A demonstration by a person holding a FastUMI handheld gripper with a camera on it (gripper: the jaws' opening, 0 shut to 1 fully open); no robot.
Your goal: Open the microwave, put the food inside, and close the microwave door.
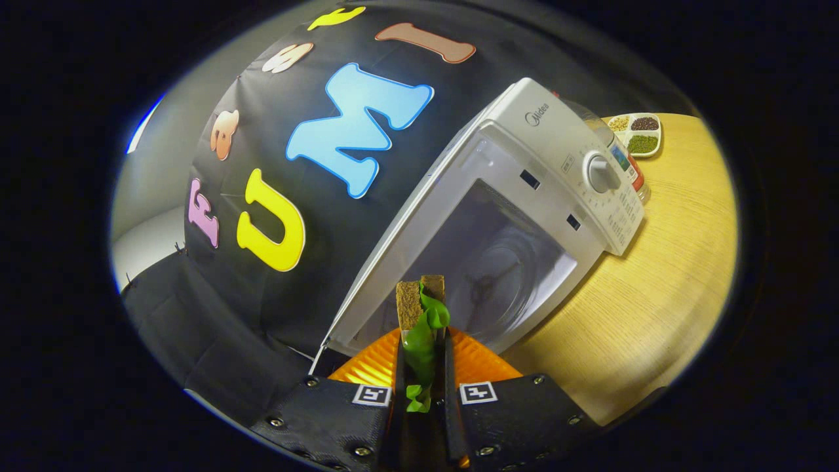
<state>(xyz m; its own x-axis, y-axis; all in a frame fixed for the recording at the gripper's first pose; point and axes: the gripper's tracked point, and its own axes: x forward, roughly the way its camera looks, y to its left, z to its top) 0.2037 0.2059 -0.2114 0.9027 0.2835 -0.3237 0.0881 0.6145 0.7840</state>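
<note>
Fingers (pixel 401 367) tight around sandwich (pixel 423 314).

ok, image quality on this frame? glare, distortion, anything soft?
Gripper view: strong fisheye bend, so the microwave and table look tilted and curved. The open cavity is evenly lit, with faint sheen on the turntable. The sandwich pinched between the fingers is sharp. The far condiment tray is small but legible.

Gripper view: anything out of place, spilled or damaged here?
Nothing stands out. The gripper is shut on the sandwich, lettuce hanging between the fingers, just ahead of the open microwave. No spill shows on the table.
</note>
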